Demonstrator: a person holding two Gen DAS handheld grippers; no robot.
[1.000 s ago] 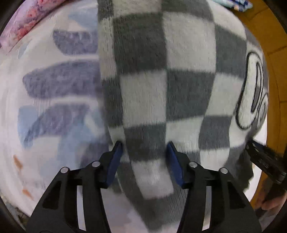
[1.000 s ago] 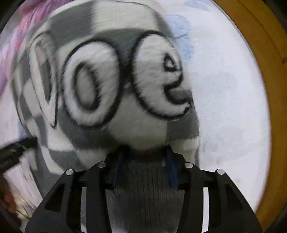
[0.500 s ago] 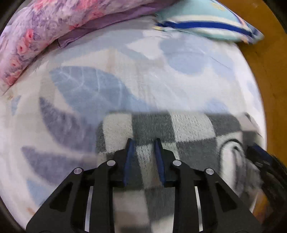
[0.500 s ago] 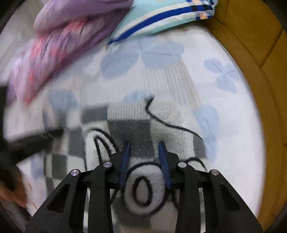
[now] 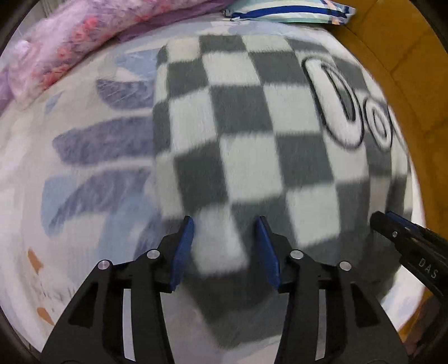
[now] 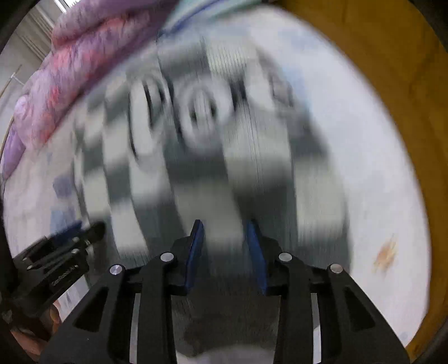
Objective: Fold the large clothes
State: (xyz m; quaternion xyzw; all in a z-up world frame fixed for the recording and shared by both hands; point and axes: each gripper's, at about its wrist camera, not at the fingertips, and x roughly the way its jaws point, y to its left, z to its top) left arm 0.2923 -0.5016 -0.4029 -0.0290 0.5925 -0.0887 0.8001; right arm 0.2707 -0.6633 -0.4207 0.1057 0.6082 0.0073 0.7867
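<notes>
Left wrist view, sharp: one checkered sweater [image 5: 252, 134], grey and off-white fleece squares, black-outlined white lettering near its right edge. It lies spread on the bed sheet [image 5: 92, 156], which is pale with blue leaf shapes. This view alone shows the print plainly, plus two orange flecks at the sheet's lower left.

Right wrist view, heavily blurred: the same sweater [image 6: 212, 156], checks smeared into streaks, lettering only ring shapes. This view alone shows a wide bare stretch of sheet to the right with one orange mark.

Count: one sweater; two grippers; one floral pink-purple quilt [image 5: 64, 42] along the far left; one striped turquoise pillow [image 5: 288, 12] at the far edge; one wooden bed frame [image 6: 392, 70] curving round the right.

Left gripper [image 5: 225, 246]: blue pads spread wide, sweater's near edge lying between them, no pinch visible. The right gripper enters this view at lower right.

Right gripper [image 6: 224, 246]: pads parted moderately, sweater cloth between them; whether they press it I cannot tell through the blur.
</notes>
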